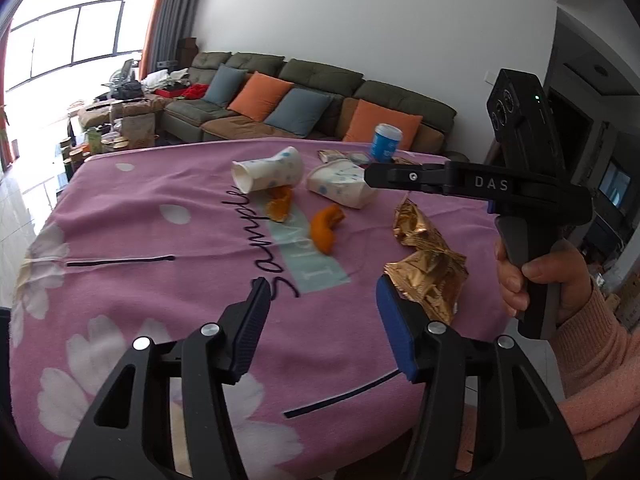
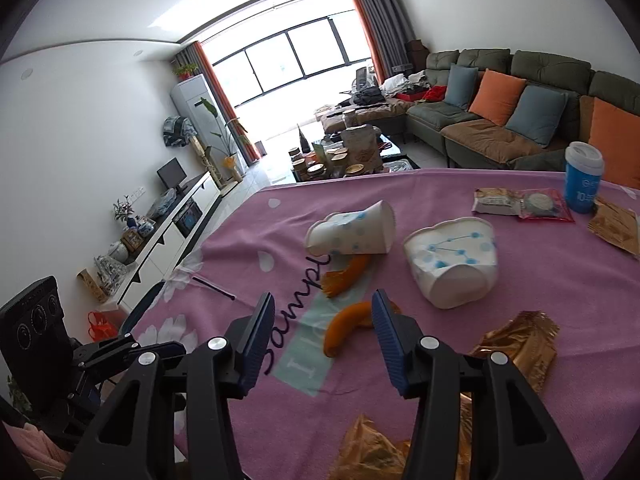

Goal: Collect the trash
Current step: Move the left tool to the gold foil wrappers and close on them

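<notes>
The left tool (image 1: 320, 320) stands wide with nothing between its blue-padded fingers (image 1: 394, 328), hovering above the pink flowered cloth (image 1: 120, 220) that covers the desk. Its right finger sits just in front of the nearest gold foil wrapper (image 1: 430, 280), though whether the two touch cannot be told. The right tool (image 2: 322, 328) is likewise wide and empty, held over the same cloth; between its fingers, farther off on the cloth, lies a curved piece of orange peel (image 2: 344, 330). In the left view the right tool appears from the side, gripped by a hand (image 1: 536, 276) in a pink sleeve (image 1: 596, 380), its tip reaching across toward the paper cups. Taking that orange peel as the landmark: a second, ragged peel piece (image 2: 344, 274) lies just beyond it, touching the mouth end of a tipped white paper cup with blue dots (image 2: 352, 228). Beyond and to the right of the peel rests a crushed white cup (image 2: 454, 262) on its side. To the right of the peel lies a crumpled gold wrapper (image 2: 520, 344), and nearer the camera another gold wrapper (image 2: 372, 444) shows under the tool. Well beyond the peel, toward the desk's far edge, lie flat snack packets (image 2: 520, 202), an upright blue cup with a white lid (image 2: 582, 178), and a brown packet (image 2: 616, 226). Behind the desk stands a green sofa (image 2: 520, 68) with orange and blue cushions.
</notes>
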### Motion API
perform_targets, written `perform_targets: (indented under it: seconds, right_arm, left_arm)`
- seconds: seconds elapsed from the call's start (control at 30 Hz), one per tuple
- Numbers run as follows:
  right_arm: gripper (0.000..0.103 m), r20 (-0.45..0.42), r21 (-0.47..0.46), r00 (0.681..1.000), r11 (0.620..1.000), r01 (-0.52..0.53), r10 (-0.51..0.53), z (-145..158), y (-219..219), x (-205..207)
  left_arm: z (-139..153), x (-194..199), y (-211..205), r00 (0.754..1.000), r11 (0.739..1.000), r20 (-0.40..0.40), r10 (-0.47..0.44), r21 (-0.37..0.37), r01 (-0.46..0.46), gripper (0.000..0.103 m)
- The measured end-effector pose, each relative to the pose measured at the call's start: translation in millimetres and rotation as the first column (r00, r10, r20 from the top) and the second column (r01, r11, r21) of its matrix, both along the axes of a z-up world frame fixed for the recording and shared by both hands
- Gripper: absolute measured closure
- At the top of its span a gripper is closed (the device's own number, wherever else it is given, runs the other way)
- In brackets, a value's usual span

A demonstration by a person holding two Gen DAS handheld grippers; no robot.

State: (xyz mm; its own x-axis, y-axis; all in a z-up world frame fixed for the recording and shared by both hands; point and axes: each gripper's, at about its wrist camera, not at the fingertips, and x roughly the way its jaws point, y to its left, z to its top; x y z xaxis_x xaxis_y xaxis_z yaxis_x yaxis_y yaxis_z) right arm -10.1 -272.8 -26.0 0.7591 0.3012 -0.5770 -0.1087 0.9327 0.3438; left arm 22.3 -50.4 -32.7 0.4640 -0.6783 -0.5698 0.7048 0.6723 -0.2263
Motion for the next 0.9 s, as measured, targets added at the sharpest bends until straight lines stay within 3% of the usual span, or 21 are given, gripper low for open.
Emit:
perform_targets:
  seconds: [0.2, 0.6, 0.9]
  right_arm:
    - [0.055, -0.003, 0.032, 0.992, 0.992, 0.123, -0.123, -14, -53, -16]
    - [0.055, -0.037, 0.087, 0.986, 0.982, 0.165, -0.162, -44, -91, -27]
    - [0.055, -0.06, 0.106, 0.986, 0.981, 0.163, -0.157, -54, -91, -31]
  left_arm:
    - [-20, -11, -74, 0.985, 0.987, -0.078, -0.154, 0.037, 0.157, 0.041]
    - [-50, -4, -131, 0.963, 0.973, -0.186, -0.195, 0.091, 0.214, 0.038]
    - [-55, 0, -136, 0.97, 0.974, -0.171, -0.171, 0.118, 0.193, 0.066]
